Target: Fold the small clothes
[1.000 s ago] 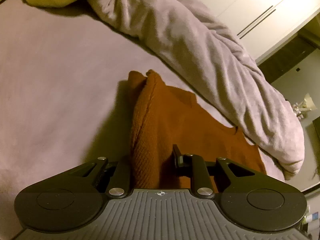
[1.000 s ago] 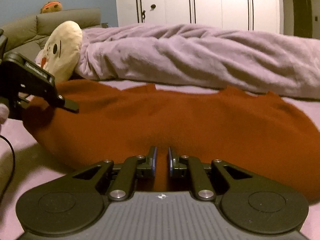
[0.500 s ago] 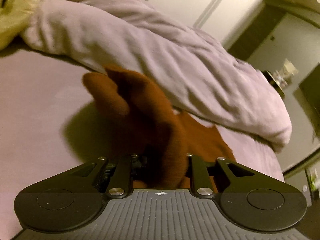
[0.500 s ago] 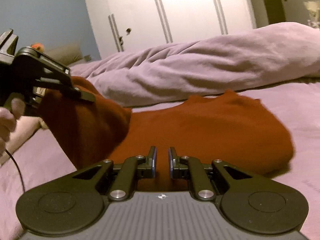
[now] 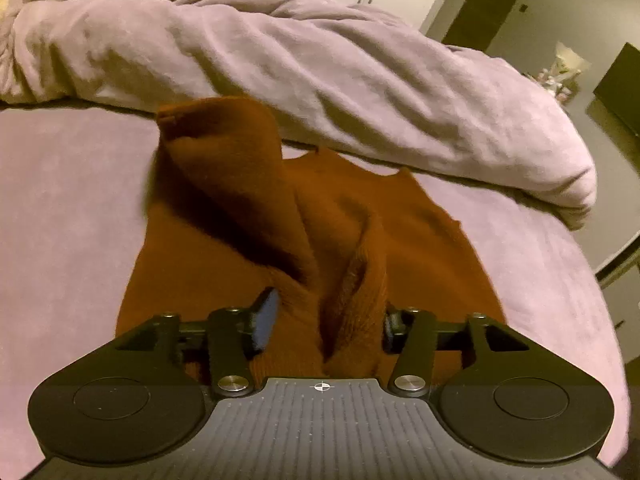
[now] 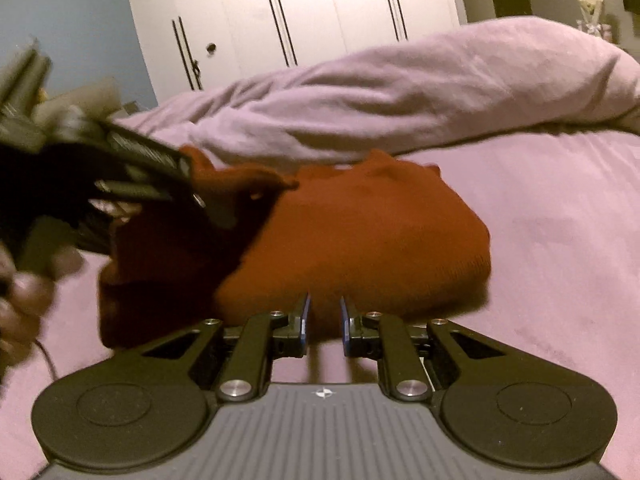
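Lying folded on the bed (image 5: 60, 208), rust sweater (image 5: 400, 240) running lengthwise away | left claw (image 5: 326, 316) just opening, fold between jaws | right claw (image 6: 324, 320) narrowly parted, empty, at sweater's near edge

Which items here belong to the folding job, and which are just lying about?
Part of the job:
- rust-orange knit sweater, one side folded over
- left gripper, jaws just opened, a ridge of knit between them
- right gripper, at the sweater's near edge
- bed sheet, the folding surface

Lying about:
- lilac duvet
- white wardrobe
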Motion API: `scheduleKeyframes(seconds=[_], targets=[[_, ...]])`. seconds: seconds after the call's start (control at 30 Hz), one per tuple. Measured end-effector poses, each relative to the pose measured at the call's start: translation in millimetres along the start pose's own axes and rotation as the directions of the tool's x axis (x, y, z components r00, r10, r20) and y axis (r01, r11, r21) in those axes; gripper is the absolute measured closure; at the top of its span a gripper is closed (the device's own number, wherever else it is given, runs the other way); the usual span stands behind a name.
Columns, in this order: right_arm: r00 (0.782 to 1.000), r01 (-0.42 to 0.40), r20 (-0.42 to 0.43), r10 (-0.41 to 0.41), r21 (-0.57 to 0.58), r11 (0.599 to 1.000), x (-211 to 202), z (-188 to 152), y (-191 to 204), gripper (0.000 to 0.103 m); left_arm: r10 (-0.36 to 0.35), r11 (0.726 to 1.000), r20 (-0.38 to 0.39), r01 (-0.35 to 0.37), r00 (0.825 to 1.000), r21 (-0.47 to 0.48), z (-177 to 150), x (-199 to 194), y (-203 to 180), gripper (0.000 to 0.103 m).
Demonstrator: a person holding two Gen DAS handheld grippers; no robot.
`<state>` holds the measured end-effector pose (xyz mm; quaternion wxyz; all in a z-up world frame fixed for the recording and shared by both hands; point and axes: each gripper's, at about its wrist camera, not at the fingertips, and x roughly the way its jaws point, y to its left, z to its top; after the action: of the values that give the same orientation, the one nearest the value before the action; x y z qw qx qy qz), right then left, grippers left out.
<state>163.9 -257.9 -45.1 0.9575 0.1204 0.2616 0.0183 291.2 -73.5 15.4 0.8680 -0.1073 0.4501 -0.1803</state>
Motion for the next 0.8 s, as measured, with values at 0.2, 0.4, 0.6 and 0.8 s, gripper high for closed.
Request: scheduleKeyframes(seconds=[0.2, 0.4, 0.6, 0.8], targets=[[0.999, 0.026, -0.045, -0.026, 0.008, 1.000, 4.2, -6.9, -1.4, 0.088, -0.035, 0.999, 0.041, 0.033, 0.999, 0.039, -3.1, -29.4, -5.8, 0.037], [0.999, 0.016, -0.033, -0.016, -0.013, 1.000, -1.6, -3.5, -4.6, 0.081, -0.052, 0.998, 0.163, 0.057, 0.985, -0.026, -20.6, -98.2, 24.9, 0.021], [1.000, -0.005, -0.010, 0.005, 0.025, 1.000, -5.3, 4.6, -4.8, 0.078, 0.195, 0.976, 0.155, -0.176, 0.969, -0.131, -14.1, -81.6, 75.1, 0.021], [0.999, -0.046, 0.020, 0.045, 0.058, 0.997, -9.8, 23.7, 1.0, 0.075, 0.223, 0.972, 0.014, -0.221, 0.975, -0.083, -18.5, -16.3, 70.6, 0.022]])
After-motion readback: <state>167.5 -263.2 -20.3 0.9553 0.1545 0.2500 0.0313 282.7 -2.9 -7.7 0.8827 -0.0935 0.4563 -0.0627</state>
